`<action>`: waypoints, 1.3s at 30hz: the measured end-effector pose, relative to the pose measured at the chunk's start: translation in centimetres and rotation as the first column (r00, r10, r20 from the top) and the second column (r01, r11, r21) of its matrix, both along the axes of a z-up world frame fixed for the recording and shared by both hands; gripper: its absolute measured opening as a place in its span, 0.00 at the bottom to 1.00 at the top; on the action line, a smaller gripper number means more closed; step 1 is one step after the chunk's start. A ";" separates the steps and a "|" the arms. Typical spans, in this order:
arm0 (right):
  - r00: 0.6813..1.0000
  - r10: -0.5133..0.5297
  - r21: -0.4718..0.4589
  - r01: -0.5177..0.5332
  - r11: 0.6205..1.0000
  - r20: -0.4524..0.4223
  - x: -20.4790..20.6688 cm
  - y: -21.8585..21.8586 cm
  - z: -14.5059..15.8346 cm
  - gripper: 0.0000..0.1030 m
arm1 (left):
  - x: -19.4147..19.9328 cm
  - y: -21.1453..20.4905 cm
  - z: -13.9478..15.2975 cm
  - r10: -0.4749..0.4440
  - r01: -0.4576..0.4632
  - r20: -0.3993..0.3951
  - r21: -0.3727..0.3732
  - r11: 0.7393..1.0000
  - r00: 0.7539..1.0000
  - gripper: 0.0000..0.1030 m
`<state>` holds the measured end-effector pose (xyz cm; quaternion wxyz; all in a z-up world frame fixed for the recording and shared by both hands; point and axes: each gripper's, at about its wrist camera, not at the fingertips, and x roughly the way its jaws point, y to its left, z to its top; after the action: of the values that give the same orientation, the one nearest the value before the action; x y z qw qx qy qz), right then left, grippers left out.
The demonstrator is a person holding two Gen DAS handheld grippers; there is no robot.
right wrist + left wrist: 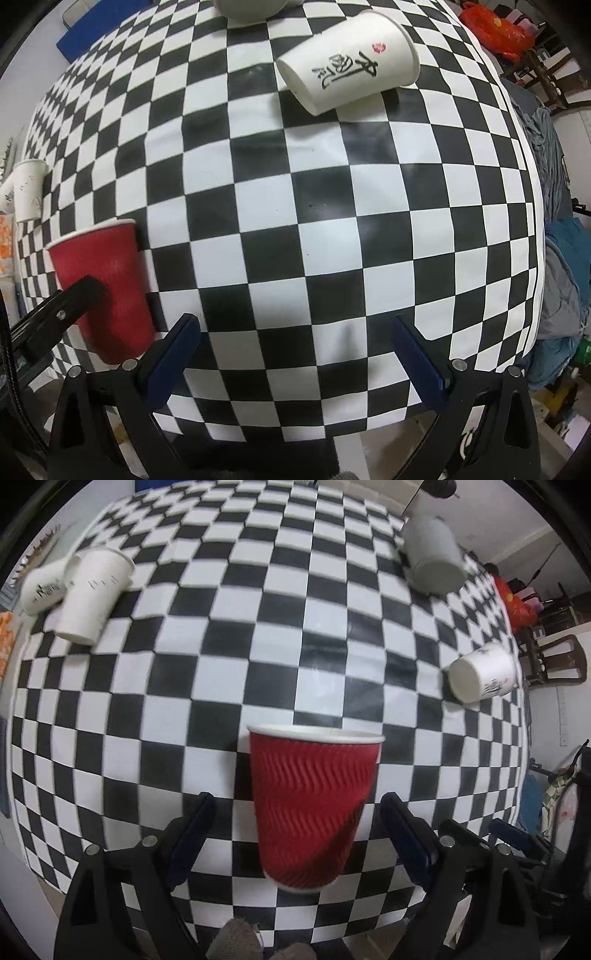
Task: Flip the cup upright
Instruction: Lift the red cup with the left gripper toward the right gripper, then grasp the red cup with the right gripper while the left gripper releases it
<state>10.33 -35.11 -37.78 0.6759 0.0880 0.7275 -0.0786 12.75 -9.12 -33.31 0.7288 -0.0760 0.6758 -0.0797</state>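
Observation:
A red ribbed paper cup stands upright on the checkered tablecloth, rim up. My left gripper is open, its fingers on either side of the cup's lower half with a gap on each side. The cup also shows at the left of the right wrist view, with a left gripper finger in front of it. My right gripper is open and empty over the cloth. A white cup with black lettering lies on its side ahead of it.
In the left wrist view, two white cups lie at the far left, a grey-white cup at the far right and the lettered white cup at the right edge. The table's right edge borders clutter and cloths.

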 end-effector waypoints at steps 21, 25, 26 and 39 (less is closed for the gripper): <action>0.984 0.138 0.043 -0.144 0.989 0.115 0.5 13.9 6.3 1.00 | -3.4 11.3 1.8 0.046 -0.104 0.211 0.272 0.957 0.976 0.88; 0.982 0.173 0.041 -0.176 0.984 0.075 1.8 15.9 4.6 1.00 | -3.7 12.2 1.0 0.059 -0.113 0.200 0.275 0.955 0.978 0.88; 0.983 0.175 0.044 -0.178 0.983 0.063 2.3 16.0 4.2 1.00 | -3.7 12.3 0.6 0.060 -0.113 0.193 0.275 0.955 0.979 0.88; 0.969 0.202 0.161 -0.179 0.971 -0.144 7.2 16.9 -2.7 0.95 | -2.3 12.6 -3.3 0.053 -0.079 0.105 0.255 0.964 0.993 0.88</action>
<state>17.51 -18.18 -40.46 0.6119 0.0605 0.7879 0.0336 10.47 3.46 -36.66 0.7668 0.0014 0.6412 0.0300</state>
